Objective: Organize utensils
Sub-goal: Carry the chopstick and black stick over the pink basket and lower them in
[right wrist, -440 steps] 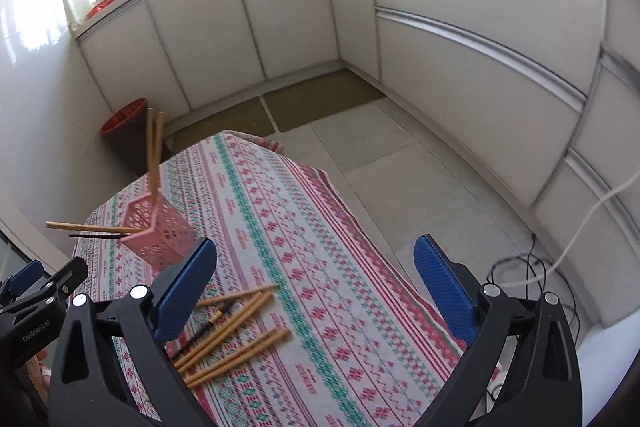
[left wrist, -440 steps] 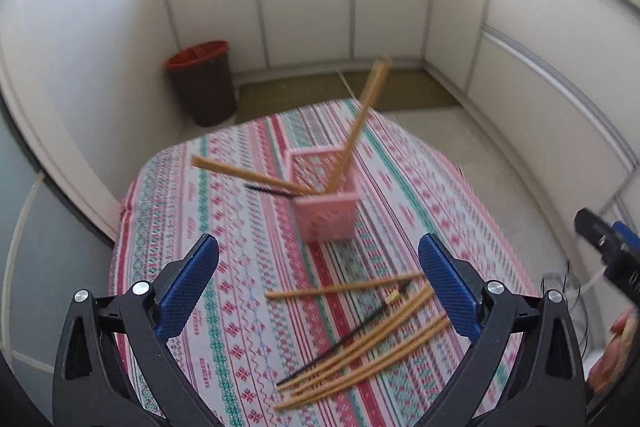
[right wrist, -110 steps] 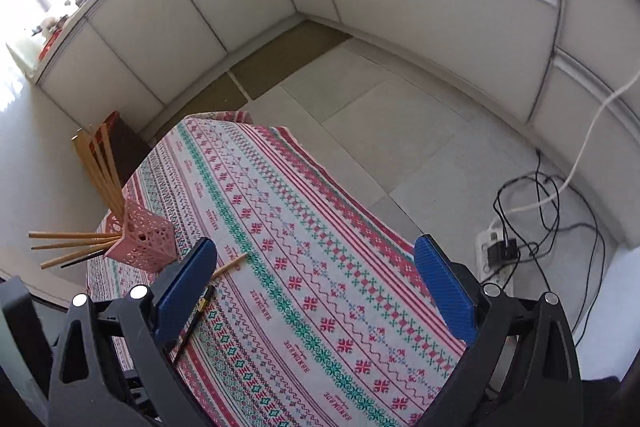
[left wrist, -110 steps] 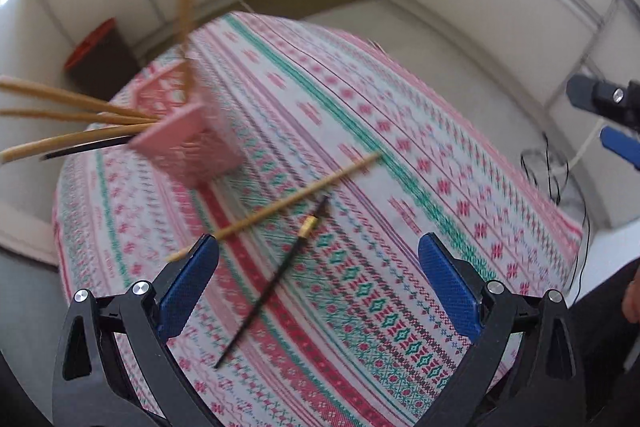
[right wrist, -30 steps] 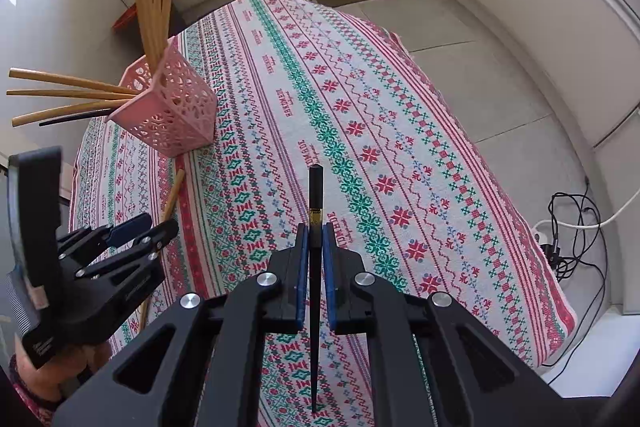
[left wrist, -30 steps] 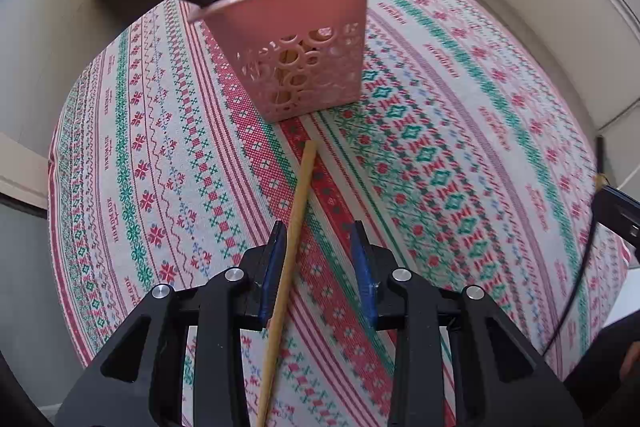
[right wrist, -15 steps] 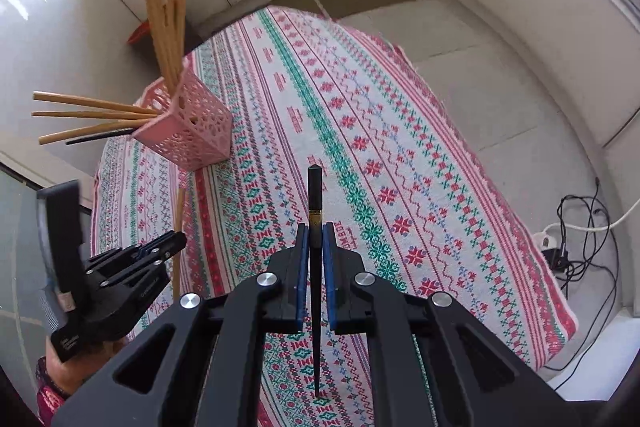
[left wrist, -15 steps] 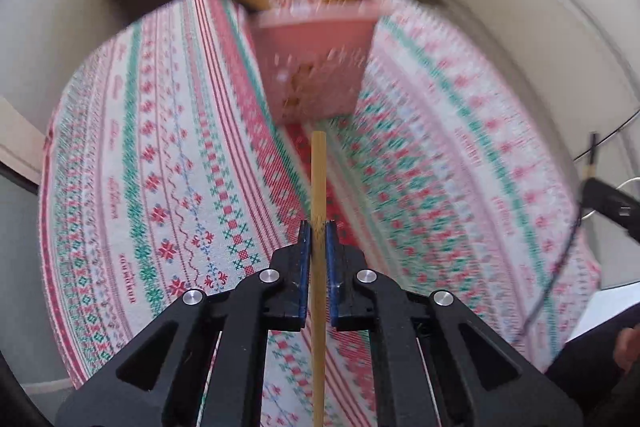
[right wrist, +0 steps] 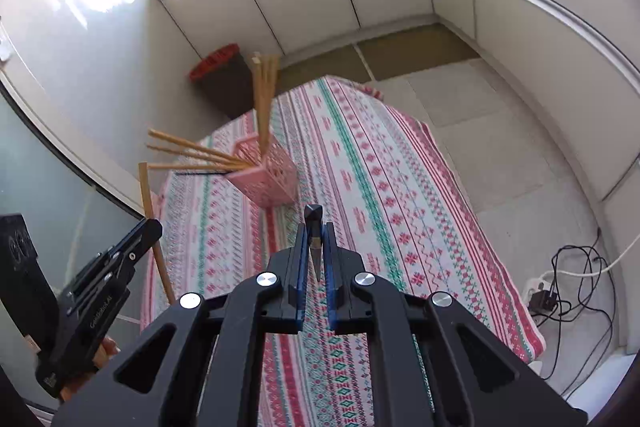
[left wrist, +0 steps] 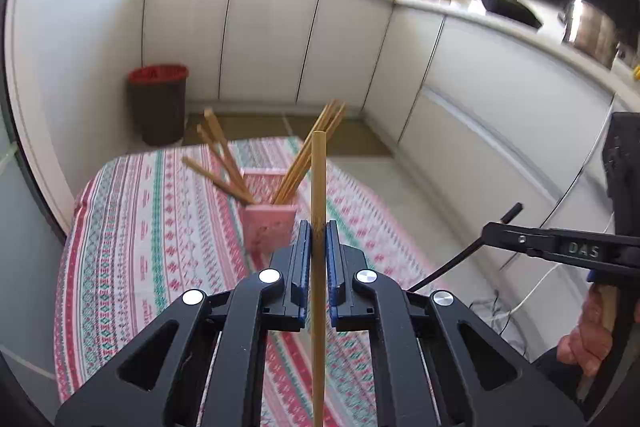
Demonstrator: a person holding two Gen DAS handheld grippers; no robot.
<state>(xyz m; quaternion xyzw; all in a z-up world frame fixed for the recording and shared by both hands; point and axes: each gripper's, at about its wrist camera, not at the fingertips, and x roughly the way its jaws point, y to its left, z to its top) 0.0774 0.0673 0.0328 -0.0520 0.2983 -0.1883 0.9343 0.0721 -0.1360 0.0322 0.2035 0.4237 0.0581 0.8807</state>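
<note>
A pink perforated holder (left wrist: 269, 225) stands on the patterned tablecloth (left wrist: 152, 235) and holds several wooden chopsticks (left wrist: 308, 157); it also shows in the right wrist view (right wrist: 266, 179). My left gripper (left wrist: 318, 227) is shut on a wooden chopstick (left wrist: 319, 187), held upright above the table, short of the holder. My right gripper (right wrist: 315, 229) is shut on a black chopstick (right wrist: 313, 223), lifted over the cloth in front of the holder. The right gripper (left wrist: 490, 227) with the black chopstick (left wrist: 452, 263) shows at the right of the left wrist view. The left gripper (right wrist: 150, 227) shows at the left of the right wrist view.
A dark bin with a red rim (left wrist: 158, 103) stands on the floor beyond the table. White cabinets (left wrist: 304, 43) line the walls. A power strip with cables (right wrist: 544, 295) lies on the floor to the right of the table. A glass panel (right wrist: 48, 163) is to the left.
Both grippers have risen from the table with their chopsticks. The left one has tilted up, so its wooden chopstick now stands upright and the holder looks farther away.
</note>
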